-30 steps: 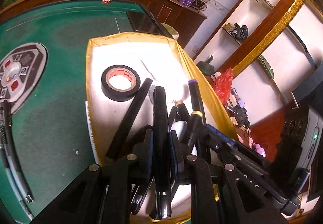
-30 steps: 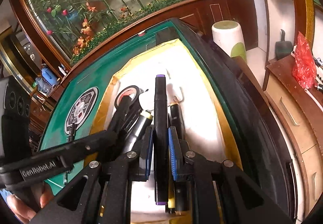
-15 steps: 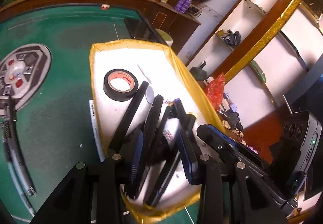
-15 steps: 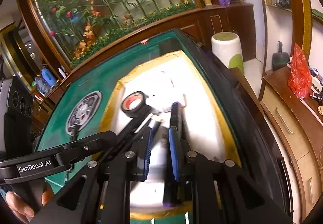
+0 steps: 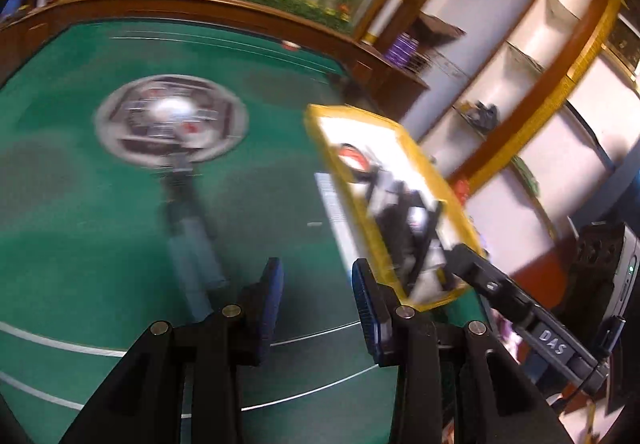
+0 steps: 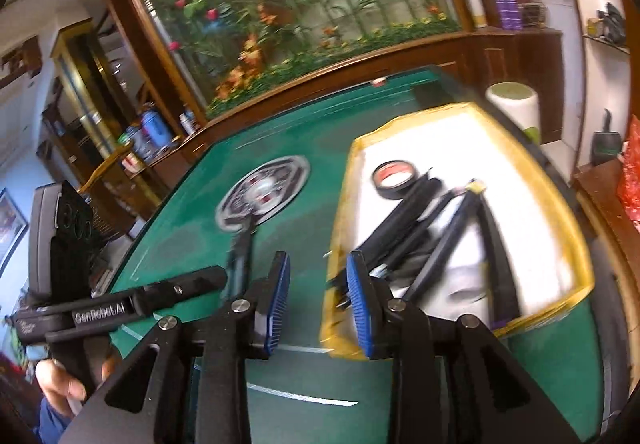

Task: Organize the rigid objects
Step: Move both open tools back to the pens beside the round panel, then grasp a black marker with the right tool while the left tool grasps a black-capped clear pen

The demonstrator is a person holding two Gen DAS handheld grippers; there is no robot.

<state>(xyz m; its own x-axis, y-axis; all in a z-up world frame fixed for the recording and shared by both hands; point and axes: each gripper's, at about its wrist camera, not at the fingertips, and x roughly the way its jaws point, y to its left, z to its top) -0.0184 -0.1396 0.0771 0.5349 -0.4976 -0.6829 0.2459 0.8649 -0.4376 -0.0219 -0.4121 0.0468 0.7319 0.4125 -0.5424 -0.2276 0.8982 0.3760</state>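
Left gripper (image 5: 318,294) jaws apart and empty; right gripper (image 6: 318,294) jaws opening, also empty. Both hover over green table (image 6: 304,148), beside the yellow-rimmed tray (image 6: 576,244) holding black pens (image 6: 404,220) and tape roll (image 6: 394,178).

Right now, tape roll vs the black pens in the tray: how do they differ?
Shape: the tape roll is a flat black ring with a red-and-white core; the black pens are long thin sticks.
Pose: the tape roll lies alone at the far end of the yellow-rimmed tray; the black pens lie criss-crossed in a heap nearer the camera.
Shared: both rest inside the tray, and neither sits in a claw.
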